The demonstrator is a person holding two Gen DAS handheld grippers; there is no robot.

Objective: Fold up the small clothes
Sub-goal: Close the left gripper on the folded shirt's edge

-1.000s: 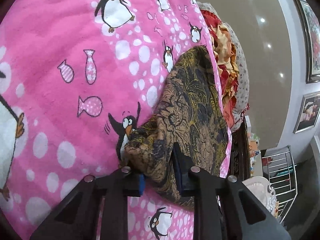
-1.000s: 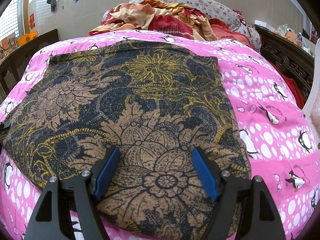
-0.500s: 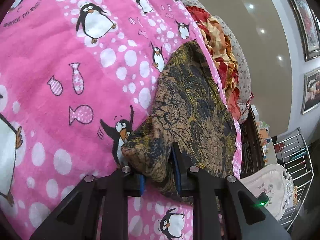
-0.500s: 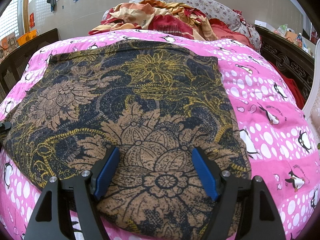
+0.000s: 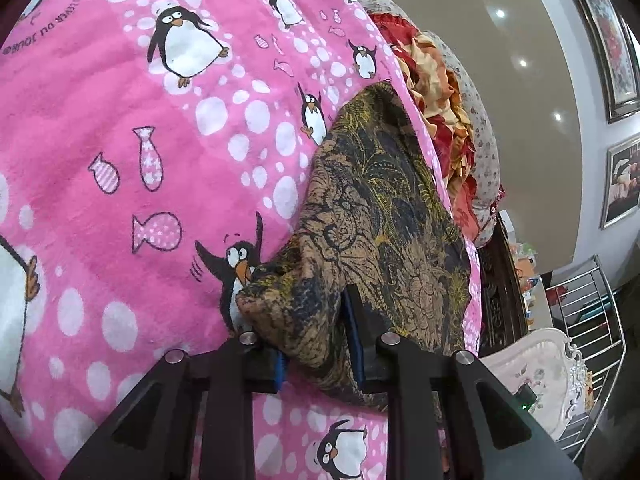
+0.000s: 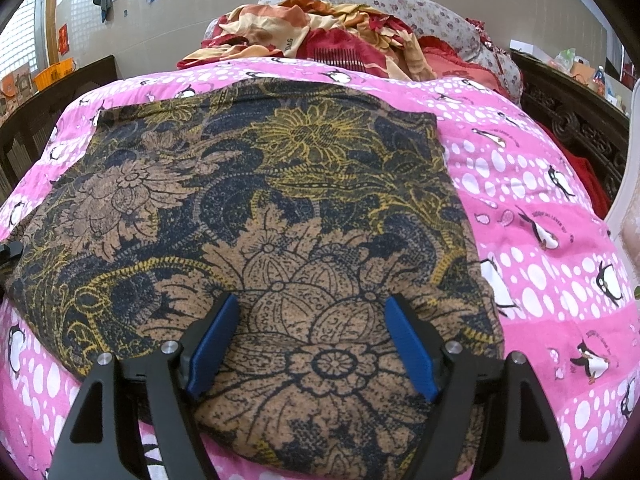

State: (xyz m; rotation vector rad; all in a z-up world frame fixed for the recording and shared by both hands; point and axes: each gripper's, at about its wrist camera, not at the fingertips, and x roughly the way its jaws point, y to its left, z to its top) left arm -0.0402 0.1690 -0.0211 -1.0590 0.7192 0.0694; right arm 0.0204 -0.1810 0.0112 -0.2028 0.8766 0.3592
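Floral cloth (image 6: 256, 216): dark navy, tan and yellow flower print; spread flat across the middle of the pink blanket in the right wrist view, running from about 10 o'clock to 5 o'clock of the frame.
Floral cloth, corner (image 5: 296, 304): bunched and raised off the blanket, at 6 o'clock of the left wrist view.
Left gripper (image 5: 316, 344): pressed together on the bunched corner of the floral cloth; blue pads on either side of the fold, fabric bulging out toward 12 o'clock.
Right gripper (image 6: 312, 348): jaws spread wide, over the near edge of the floral cloth at 6 o'clock; large tan flower of the print lying between the blue pads; contact between pads and fabric not discernible.
Pink blanket (image 6: 552, 184): penguin, fish and white bubble print; lying beneath the cloth, bare at 3 o'clock and 9 o'clock of the right wrist view.
Red and cream bedding (image 6: 320, 32): rumpled heap at 12 o'clock, beyond the far edge of the cloth, against a flower-print pillow (image 6: 420, 12).
Dark carved wood frame (image 6: 568, 120): at 2 o'clock, beside the blanket.
Metal rack (image 5: 584, 308): at 4 o'clock of the left wrist view, past the blanket edge.
Framed pictures (image 5: 600, 36): on the wall at 2 o'clock of the left wrist view.
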